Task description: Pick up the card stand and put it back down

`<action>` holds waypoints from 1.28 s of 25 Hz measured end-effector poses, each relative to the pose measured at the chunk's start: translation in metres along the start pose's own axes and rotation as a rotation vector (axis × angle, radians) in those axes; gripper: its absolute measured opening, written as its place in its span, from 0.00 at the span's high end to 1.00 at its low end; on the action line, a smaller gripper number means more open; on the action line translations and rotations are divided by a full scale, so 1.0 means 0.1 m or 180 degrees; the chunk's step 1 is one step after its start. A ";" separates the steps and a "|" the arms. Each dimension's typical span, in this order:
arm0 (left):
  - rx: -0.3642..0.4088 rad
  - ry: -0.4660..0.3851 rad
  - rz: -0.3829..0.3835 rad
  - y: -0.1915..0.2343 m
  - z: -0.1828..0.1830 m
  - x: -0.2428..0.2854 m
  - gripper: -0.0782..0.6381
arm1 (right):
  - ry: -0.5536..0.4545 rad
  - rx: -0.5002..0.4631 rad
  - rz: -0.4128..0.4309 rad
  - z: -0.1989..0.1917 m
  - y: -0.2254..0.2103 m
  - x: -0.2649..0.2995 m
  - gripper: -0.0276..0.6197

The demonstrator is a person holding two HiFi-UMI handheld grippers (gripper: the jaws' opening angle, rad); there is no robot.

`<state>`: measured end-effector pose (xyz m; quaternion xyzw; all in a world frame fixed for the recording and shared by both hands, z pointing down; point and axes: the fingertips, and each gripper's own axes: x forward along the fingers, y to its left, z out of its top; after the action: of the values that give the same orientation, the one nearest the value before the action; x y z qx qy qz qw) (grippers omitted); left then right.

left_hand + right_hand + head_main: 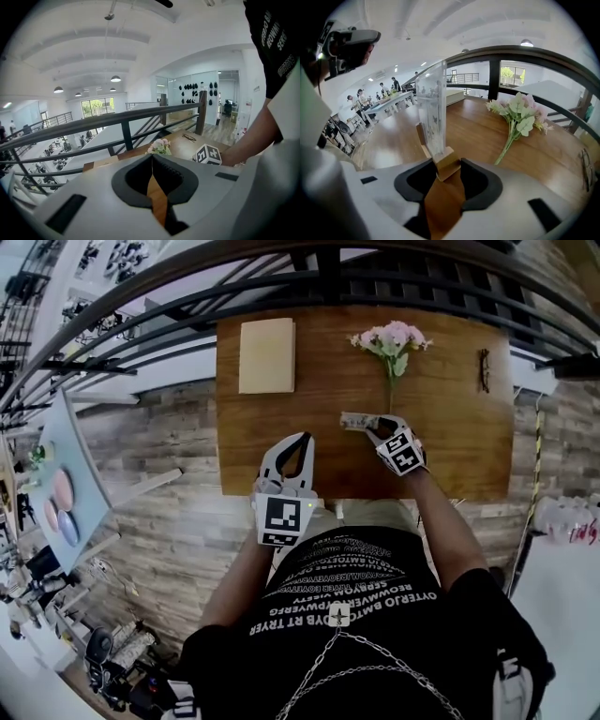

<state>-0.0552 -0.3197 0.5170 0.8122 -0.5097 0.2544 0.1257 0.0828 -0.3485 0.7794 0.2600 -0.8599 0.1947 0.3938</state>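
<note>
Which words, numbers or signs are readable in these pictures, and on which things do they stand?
Shirt: white print in lines, too warped to read.
Marker cubes: black square patterns, no words.
White packet at the right edge: pink print, blurred.
No readable print on the card stand.

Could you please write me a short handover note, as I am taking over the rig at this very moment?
Left tongs: shut, empty, over the near edge of the table.
Right tongs: closed on the wooden base of the card stand, which is upright, beside the stem of the flowers.
Done: the stand is gripped. I cannot tell whether it rests on the table.
Left: seat it on the table, open the right tongs, back away.
</note>
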 end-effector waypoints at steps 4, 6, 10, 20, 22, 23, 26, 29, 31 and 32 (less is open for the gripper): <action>0.0025 -0.0052 0.0006 0.01 0.02 -0.15 0.85 | 0.0122 -0.0046 -0.0167 -0.10 0.03 -0.04 0.64; 0.0041 -0.0091 0.0019 0.02 0.03 -0.23 0.85 | 0.0098 0.0021 -0.0243 -0.10 0.04 -0.12 0.60; 0.0095 -0.0228 0.0041 0.04 0.10 -0.39 0.85 | -0.0042 0.0125 -0.0526 -0.02 0.00 -0.46 0.58; 0.0180 -0.0869 -0.0138 0.01 0.47 -1.16 0.85 | -0.1484 0.0189 -0.1236 0.91 0.59 -2.34 0.93; 0.0137 -0.1042 -0.0168 0.00 0.59 -1.36 0.85 | -0.1699 0.0148 -0.1361 1.06 0.78 -2.71 0.94; 0.0105 -0.1129 -0.0198 -0.01 0.62 -1.45 0.85 | -0.1764 0.0137 -0.1422 1.11 0.88 -2.85 0.94; 0.0023 -0.1271 -0.0318 -0.09 0.60 -1.65 0.85 | -0.1873 0.0164 -0.1583 1.16 1.11 -3.15 0.94; -0.0036 -0.1268 -0.0424 -0.22 0.48 -1.76 0.85 | -0.1905 0.0167 -0.1699 1.11 1.30 -3.35 0.94; -0.0077 -0.1271 -0.0455 -0.30 0.44 -1.87 0.85 | -0.1904 0.0172 -0.1729 1.06 1.38 -3.47 0.94; -0.0091 -0.1280 -0.0458 -0.33 0.44 -1.92 0.85 | -0.1903 0.0176 -0.1730 1.04 1.41 -3.52 0.94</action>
<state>-0.0806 -0.1787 0.3782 0.8790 -0.4688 0.0704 0.0508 0.1330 -0.1897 0.4232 0.5336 -0.8309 0.0224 0.1564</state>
